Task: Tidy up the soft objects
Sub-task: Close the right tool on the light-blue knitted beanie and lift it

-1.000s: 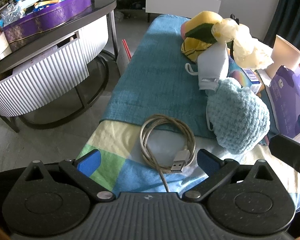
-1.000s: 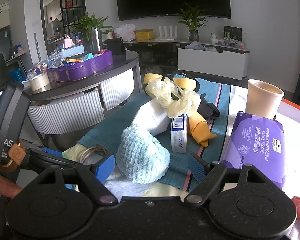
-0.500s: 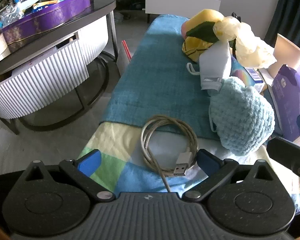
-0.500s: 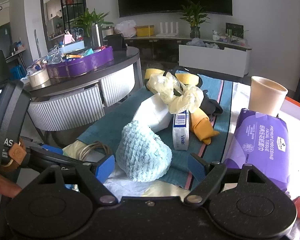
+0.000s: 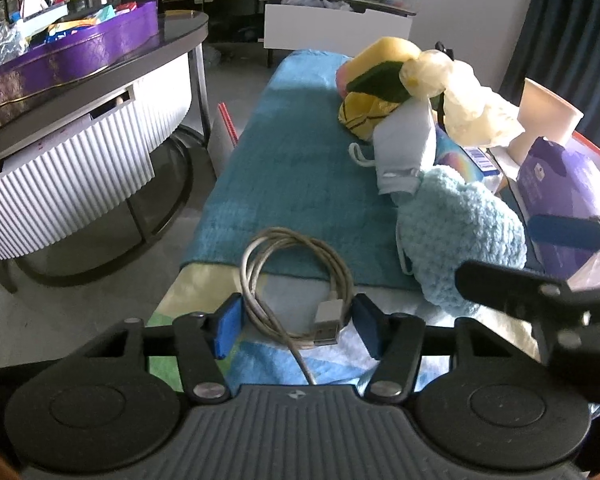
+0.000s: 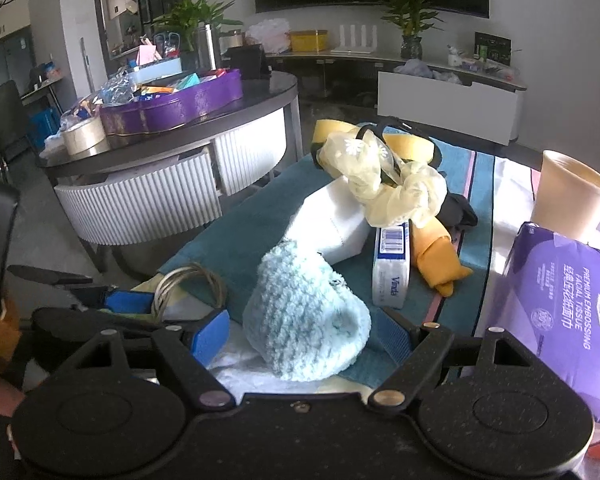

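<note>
A coiled beige USB cable (image 5: 296,276) lies at the near edge of the teal towel (image 5: 292,160). My left gripper (image 5: 298,326) is open, its blue pads on either side of the coil's near end and plug. A light blue crocheted hat (image 6: 304,320) sits between the open pads of my right gripper (image 6: 302,338); the hat also shows in the left wrist view (image 5: 460,232). Behind it lie a white face mask (image 6: 332,220), a pale yellow scrunchie (image 6: 384,176) and yellow soft items (image 6: 436,256). The cable shows in the right wrist view (image 6: 188,284).
A purple tissue pack (image 6: 560,312), a paper cup (image 6: 568,192) and a blue and white Vinda box (image 6: 392,268) stand to the right. A round dark table (image 5: 80,92) carrying a purple tray (image 5: 72,60) stands to the left.
Both grippers moved forward. The left pads have narrowed and now flank the cable coil. The right pads have come up around the blue hat.
</note>
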The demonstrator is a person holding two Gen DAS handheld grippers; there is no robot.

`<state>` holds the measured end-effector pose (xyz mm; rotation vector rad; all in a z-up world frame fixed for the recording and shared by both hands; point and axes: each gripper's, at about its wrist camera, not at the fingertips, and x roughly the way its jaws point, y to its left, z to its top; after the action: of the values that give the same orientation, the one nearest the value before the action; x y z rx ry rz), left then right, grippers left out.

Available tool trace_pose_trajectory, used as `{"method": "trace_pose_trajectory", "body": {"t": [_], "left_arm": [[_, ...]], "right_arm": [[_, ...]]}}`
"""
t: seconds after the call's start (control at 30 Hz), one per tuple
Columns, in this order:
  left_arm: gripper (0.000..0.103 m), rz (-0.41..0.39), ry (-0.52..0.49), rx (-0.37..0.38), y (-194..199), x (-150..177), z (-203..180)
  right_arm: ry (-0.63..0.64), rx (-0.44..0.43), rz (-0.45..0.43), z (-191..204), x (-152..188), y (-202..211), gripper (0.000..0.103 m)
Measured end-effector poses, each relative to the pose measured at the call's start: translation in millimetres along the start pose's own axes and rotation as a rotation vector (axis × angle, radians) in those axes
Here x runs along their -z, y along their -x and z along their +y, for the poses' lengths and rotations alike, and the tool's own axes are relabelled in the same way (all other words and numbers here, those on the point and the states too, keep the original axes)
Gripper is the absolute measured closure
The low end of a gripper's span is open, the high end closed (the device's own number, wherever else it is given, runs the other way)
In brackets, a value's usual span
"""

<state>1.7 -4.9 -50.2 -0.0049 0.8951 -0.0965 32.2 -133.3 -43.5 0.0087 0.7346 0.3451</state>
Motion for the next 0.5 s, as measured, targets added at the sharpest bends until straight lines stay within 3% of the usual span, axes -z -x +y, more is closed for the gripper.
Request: {"method": "trace_pose_trajectory", "body": {"t": [0.07, 0.2, 0.27, 0.33, 0.4, 0.5], "left_arm": [[0.014, 0.005, -0.007, -0.038, -3.6, 0.7, -1.1], [0.021, -0.025, -0.045, -0.060, -7.5, 2.9, -2.2], [0.039, -0.043, -0.052, -0.053, -6.1, 1.8, -1.9], [0.040, -0.047, -0.049, -0.045, -5.9, 1.6, -0.8], [0.040, -0.051, -0.038, -0.034, -4.4, 2.0, 1.1], [0.040, -0.076, -0.012, -0.020, 1.8, 1.4, 3.7]], "right_arm": [[0.000, 0.002, 0.000, 0.3, -1.5, -2.5, 0.009], [-0.005, 0.012, 0.027, -2.5, -3.6, -12.4, 0.009], [-0.001, 0.011, 0.043, -3.3, -4.6, -18.0, 0.009], [-0.018, -0.001, 0.058, -5.5, -6.3, -23.6, 0.012], [-0.044, -0.023, 0.083, -8.3, -7.1, -29.3, 0.031], [-0.052, -0.008, 0.110, -10.9, -6.2, -35.5, 0.045]]}}
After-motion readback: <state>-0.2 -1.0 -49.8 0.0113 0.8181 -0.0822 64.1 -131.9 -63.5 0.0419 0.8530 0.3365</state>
